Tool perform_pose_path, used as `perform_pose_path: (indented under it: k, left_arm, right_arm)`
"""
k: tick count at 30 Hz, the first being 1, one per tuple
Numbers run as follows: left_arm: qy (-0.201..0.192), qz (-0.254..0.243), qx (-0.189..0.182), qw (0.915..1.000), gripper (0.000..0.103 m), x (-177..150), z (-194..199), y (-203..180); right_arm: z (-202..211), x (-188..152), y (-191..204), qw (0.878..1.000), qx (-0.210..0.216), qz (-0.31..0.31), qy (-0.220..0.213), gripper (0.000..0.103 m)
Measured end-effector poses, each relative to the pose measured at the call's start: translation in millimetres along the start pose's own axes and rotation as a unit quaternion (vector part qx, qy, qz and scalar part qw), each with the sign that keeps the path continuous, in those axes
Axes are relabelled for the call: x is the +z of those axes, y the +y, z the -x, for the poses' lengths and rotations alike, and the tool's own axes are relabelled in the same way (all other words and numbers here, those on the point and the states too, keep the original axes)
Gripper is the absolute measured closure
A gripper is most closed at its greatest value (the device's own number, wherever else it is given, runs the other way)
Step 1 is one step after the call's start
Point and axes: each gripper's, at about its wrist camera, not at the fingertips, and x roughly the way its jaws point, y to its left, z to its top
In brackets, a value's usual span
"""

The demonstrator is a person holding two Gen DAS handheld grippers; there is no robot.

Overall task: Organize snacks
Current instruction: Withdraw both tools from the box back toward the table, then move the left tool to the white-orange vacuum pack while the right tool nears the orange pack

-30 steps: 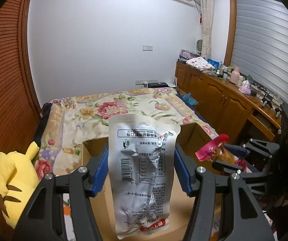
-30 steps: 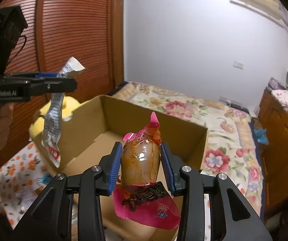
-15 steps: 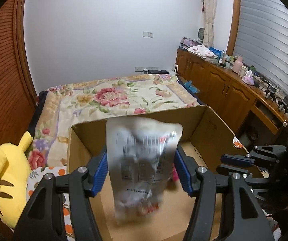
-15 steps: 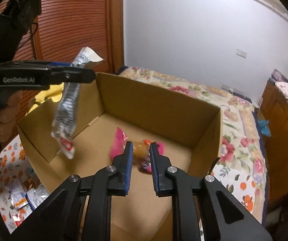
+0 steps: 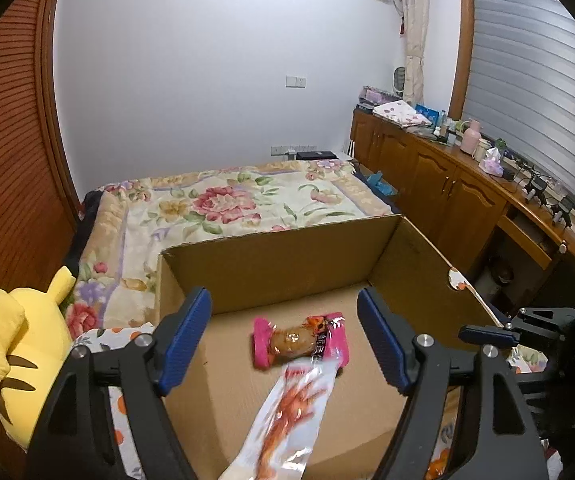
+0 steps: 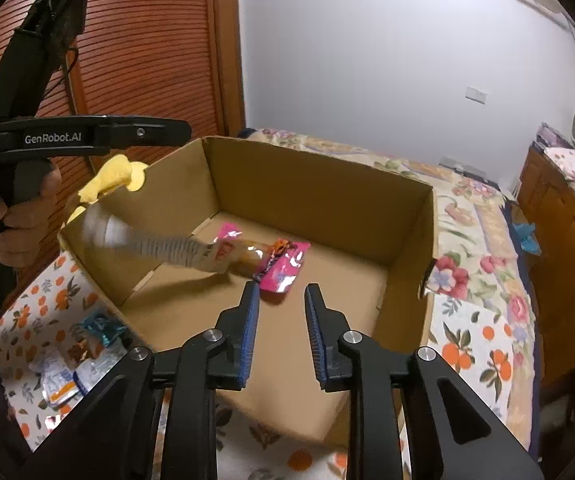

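Snacks first: my left gripper (image 5: pixel 283 340) is spread wide with nothing in it, and my right gripper (image 6: pixel 279 332) sits partly open, also empty, both over the cardboard box (image 6: pixel 319 172). Inside on the box floor lies the pink-wrapped snack (image 5: pixel 299 344), and the silvery pouch (image 5: pixel 287 412) looks blurred, tipped against it (mid-drop, I'd guess). Both should be light, crinkly and a bit slippery, so I'd pinch a flat sealed edge, not the lumpy middle, which would squash.

More small packets (image 6: pixel 67 376) lie on the orange-print cloth (image 6: pixel 47 300) just outside the box's near left corner, so I reckon those are next. They're flat against the fabric, so getting a finger under one could snag the cloth. Box wall stands between them and the drop spot. A yellow plush toy (image 5: pixel 23 352) sits near that side too, floral bedspread (image 5: pixel 227 204) beyond.
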Motion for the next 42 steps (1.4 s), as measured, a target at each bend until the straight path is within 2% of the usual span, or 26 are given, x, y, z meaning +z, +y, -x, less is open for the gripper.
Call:
perform_pose_path:
  k: [10, 13, 16, 18, 24, 32, 42]
  left_arm:
    - [-0.019, -0.014, 0.018, 0.9996, 0.024, -31.9, 60.3, 0.1]
    - [-0.027, -0.011, 0.020, 0.9994, 0.020, -44.7, 80.1, 3.6]
    - [-0.031, -0.014, 0.026, 0.9991, 0.012, -56.6, 93.8, 3.3]
    - [-0.030, -0.013, 0.026, 0.9991, 0.012, -66.1, 101.2, 3.6]
    - [-0.024, -0.019, 0.014, 0.9994, 0.012, -90.2, 114.2, -5.2]
    - [-0.006, -0.026, -0.012, 0.9996, 0.012, -137.0, 120.4, -14.2]
    - [0.024, -0.020, -0.016, 0.9994, 0.012, -194.6, 113.8, -15.4]
  right_arm:
    - [46.1, -16.4, 33.8, 1.000, -0.008, -0.011, -0.024, 0.070]
    - [56.5, -21.8, 45.2, 0.999, -0.010, -0.012, -0.030, 0.067]
    - [67.0, -30.6, 55.5, 0.999, -0.012, -0.013, -0.037, 0.062]
    - [72.0, -37.5, 62.6, 0.999, -0.016, -0.014, -0.040, 0.058]
    - [82.1, -60.3, 75.1, 0.999, -0.022, -0.029, -0.040, 0.051]
    - [84.1, -95.8, 81.7, 0.997, -0.023, -0.061, -0.028, 0.048]
    - [79.9, -131.8, 83.9, 0.996, -0.022, -0.083, -0.007, 0.045]
